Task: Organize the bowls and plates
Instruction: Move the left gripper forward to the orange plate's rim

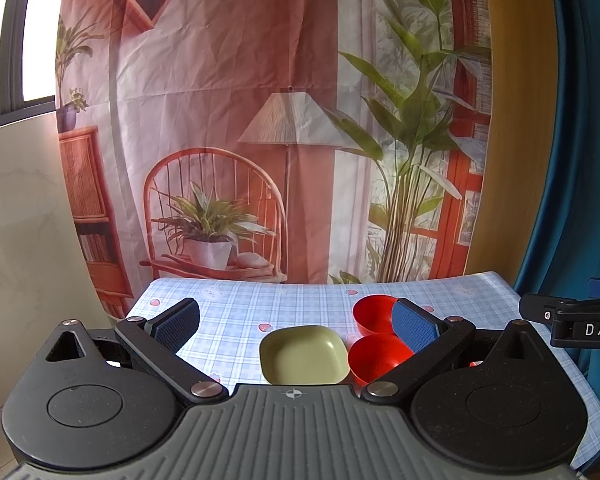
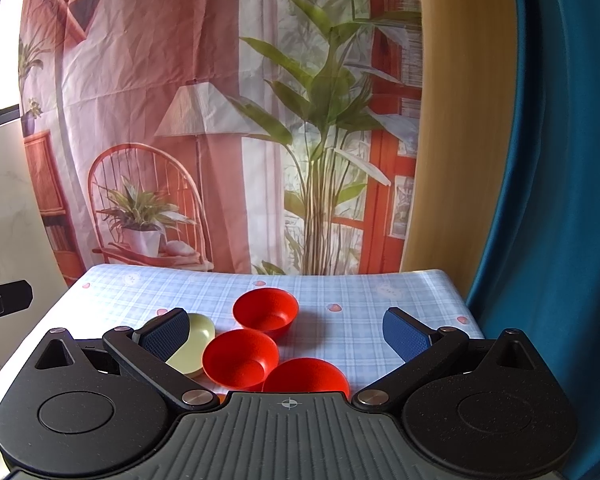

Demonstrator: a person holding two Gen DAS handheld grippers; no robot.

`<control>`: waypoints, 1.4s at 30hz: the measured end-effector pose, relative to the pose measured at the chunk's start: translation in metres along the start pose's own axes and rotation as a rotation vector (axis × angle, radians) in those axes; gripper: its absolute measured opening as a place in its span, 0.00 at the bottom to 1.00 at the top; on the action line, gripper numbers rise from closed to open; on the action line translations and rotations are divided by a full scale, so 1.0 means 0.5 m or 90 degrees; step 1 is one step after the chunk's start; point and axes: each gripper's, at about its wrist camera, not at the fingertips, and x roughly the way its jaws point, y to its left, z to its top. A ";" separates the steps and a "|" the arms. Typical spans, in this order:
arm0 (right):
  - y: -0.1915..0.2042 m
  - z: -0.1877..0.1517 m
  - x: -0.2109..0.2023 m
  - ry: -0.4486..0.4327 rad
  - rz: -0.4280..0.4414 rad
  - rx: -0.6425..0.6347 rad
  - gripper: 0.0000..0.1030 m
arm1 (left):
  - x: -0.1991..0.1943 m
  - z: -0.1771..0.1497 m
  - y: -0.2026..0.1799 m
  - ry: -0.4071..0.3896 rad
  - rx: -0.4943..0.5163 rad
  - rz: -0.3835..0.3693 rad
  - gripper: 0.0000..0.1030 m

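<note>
On the blue checked tablecloth (image 2: pixel 360 300) stand three red bowls and one pale green square plate. In the right wrist view the far bowl (image 2: pixel 266 312), the middle bowl (image 2: pixel 240 358) and the near bowl (image 2: pixel 306 376) sit in a cluster, with the green plate (image 2: pixel 194 342) to their left. My right gripper (image 2: pixel 288 334) is open above them, holding nothing. In the left wrist view the green plate (image 1: pixel 302 354) lies between the fingers of my open left gripper (image 1: pixel 296 326), with two red bowls (image 1: pixel 374 312) (image 1: pixel 378 356) partly behind the right fingertip.
A printed fabric backdrop (image 1: pixel 260 120) hangs behind the table's far edge. A blue curtain (image 2: pixel 560 200) hangs at the right, past the table's right edge. The other gripper's black body (image 1: pixel 572 320) shows at the right of the left wrist view.
</note>
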 end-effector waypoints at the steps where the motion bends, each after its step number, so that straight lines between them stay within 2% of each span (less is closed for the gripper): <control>1: -0.002 0.001 0.000 0.000 0.000 0.000 1.00 | 0.001 -0.001 0.000 -0.001 -0.001 -0.002 1.00; 6: 0.003 -0.008 0.004 -0.013 0.010 0.008 1.00 | 0.009 -0.013 0.004 -0.005 -0.010 -0.020 1.00; 15: -0.030 -0.069 0.045 -0.056 0.028 0.043 1.00 | 0.050 -0.060 0.017 0.012 0.003 0.018 1.00; 23: -0.026 -0.118 0.092 -0.051 0.044 0.066 1.00 | 0.086 -0.099 0.038 0.024 -0.014 0.033 1.00; 28: -0.018 -0.140 0.124 -0.012 0.068 0.070 1.00 | 0.109 -0.118 0.034 0.034 -0.003 0.036 1.00; 32: -0.001 -0.158 0.145 0.016 0.076 0.048 1.00 | 0.135 -0.136 0.045 0.065 -0.024 0.021 1.00; 42: 0.026 -0.188 0.195 0.064 0.074 0.031 1.00 | 0.180 -0.172 0.075 0.100 -0.041 0.019 1.00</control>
